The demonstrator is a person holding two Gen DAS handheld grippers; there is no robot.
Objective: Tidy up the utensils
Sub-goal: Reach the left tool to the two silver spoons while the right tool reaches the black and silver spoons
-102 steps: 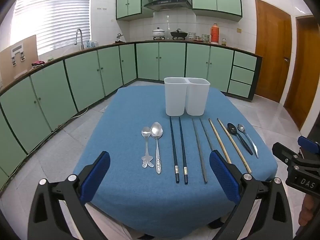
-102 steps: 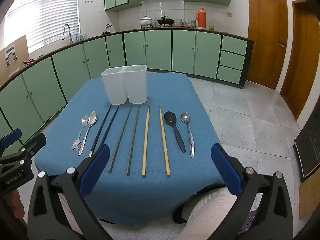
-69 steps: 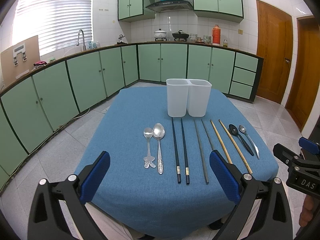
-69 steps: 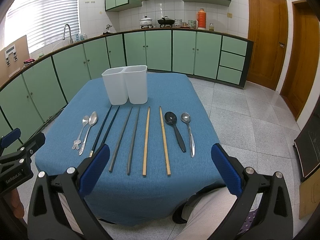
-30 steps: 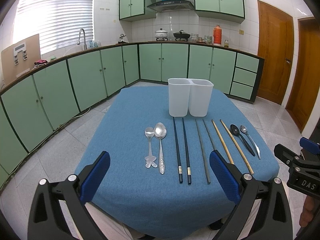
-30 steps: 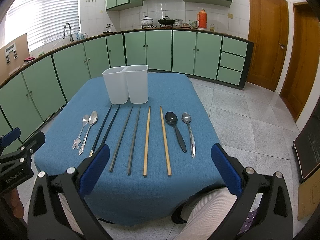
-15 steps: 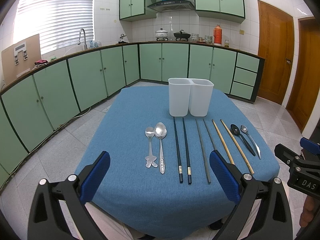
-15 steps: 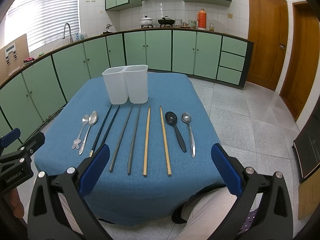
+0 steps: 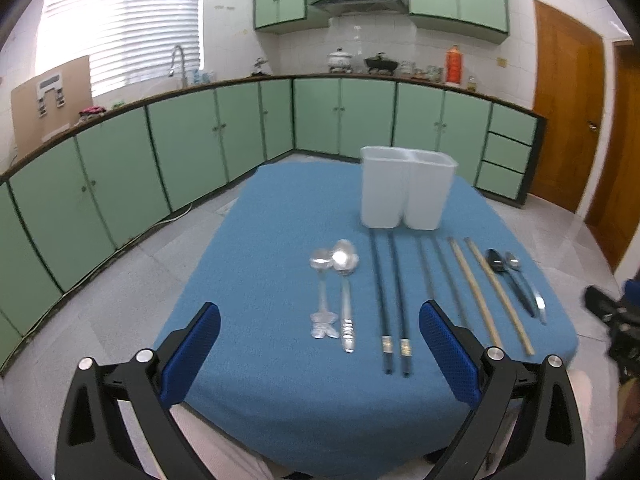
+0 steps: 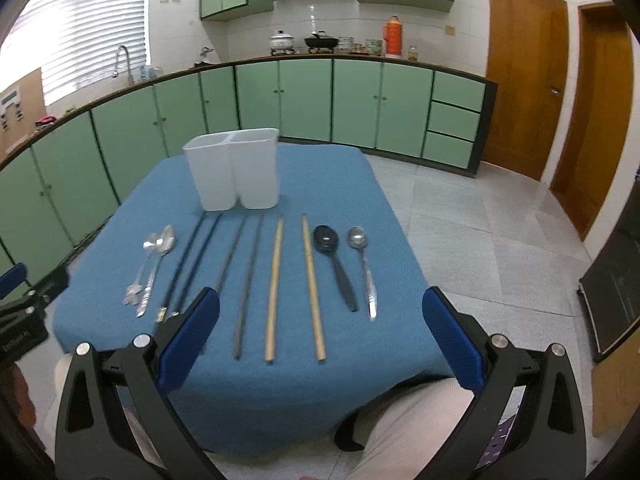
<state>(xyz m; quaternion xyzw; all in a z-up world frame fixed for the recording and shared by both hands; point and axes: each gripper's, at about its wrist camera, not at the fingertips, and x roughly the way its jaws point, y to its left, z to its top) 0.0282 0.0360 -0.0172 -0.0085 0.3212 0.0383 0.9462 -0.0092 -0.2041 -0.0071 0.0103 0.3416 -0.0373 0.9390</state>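
Note:
A white two-compartment holder [image 9: 406, 190] [image 10: 234, 172] stands at the far middle of the blue-clothed table [image 9: 280, 216]. In a row before it lie two silver spoons [image 9: 334, 292], black chopsticks [image 9: 390, 300], grey chopsticks [image 10: 244, 276], wooden chopsticks [image 10: 292, 284], a black spoon [image 10: 334, 264] and a silver spoon [image 10: 364, 264]. My left gripper [image 9: 320, 352] is open and empty above the near edge, over the left spoons and black chopsticks. My right gripper [image 10: 320, 336] is open and empty above the near edge, over the grey and wooden chopsticks.
Green kitchen cabinets [image 9: 180, 152] run along the left and back walls, with pots and a red flask on the counter. Wooden doors [image 10: 524, 72] are at the right. The person's legs [image 10: 408, 420] are below the table's near edge. Tiled floor surrounds the table.
Both grippers have moved forward and a little lower toward the table, so the utensils look larger. Both stay open and empty. The utensils have not moved.

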